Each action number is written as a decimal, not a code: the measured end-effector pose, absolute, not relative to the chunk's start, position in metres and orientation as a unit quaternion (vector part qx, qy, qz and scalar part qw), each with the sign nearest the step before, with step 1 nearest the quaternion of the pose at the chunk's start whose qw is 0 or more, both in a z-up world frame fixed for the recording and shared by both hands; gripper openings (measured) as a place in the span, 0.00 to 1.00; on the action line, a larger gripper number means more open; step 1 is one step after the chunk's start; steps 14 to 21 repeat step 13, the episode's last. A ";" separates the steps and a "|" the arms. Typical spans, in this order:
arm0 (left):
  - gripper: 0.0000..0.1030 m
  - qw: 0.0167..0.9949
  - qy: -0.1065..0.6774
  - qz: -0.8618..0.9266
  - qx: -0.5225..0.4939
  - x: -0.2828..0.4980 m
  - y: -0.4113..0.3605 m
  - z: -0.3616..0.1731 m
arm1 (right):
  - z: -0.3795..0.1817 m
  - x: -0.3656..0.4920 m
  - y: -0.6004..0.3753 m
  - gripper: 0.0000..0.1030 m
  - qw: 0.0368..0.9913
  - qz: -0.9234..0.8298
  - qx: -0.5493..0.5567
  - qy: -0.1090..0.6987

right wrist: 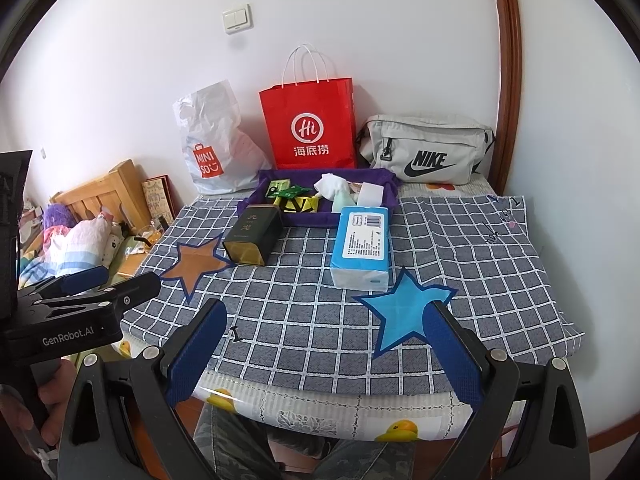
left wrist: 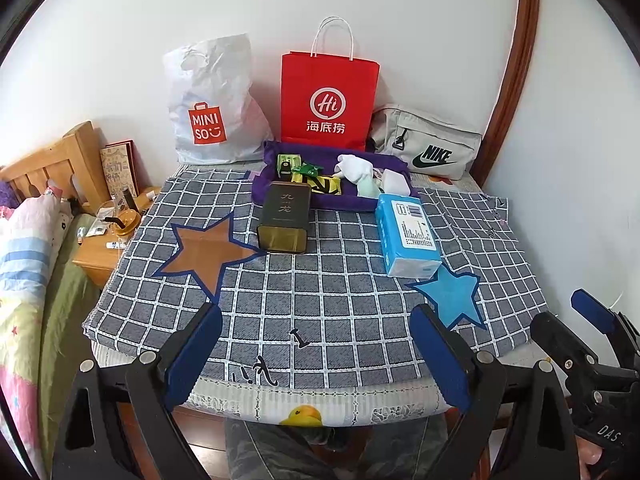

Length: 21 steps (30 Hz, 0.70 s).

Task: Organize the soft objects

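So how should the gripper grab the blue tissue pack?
Probably across the long sides of the blue tissue pack, coming from above at its near end. It lies flat on the checked cloth, long way pointing away, with clear cloth on both sides. The right gripper, open, sits closest.

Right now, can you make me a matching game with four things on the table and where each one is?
Things:
1. red paper bag
2. tissue pack
3. dark tin
4. grey Nike bag

Places:
A. lying beside the brown star
B. far right corner, against the wall
C. standing behind the purple tray
D. just above the blue star

Pairs: 1-C, 2-D, 3-A, 4-B
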<state>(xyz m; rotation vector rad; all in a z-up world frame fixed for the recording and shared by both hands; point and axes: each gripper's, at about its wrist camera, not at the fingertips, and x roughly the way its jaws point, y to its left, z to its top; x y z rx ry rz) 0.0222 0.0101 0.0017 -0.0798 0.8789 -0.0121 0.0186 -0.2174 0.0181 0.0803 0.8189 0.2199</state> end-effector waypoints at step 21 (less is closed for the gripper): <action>0.92 0.906 0.422 -0.013 -0.029 0.027 0.008 -0.001 | 0.022 0.018 -0.221 0.95 0.914 0.107 0.040 0.389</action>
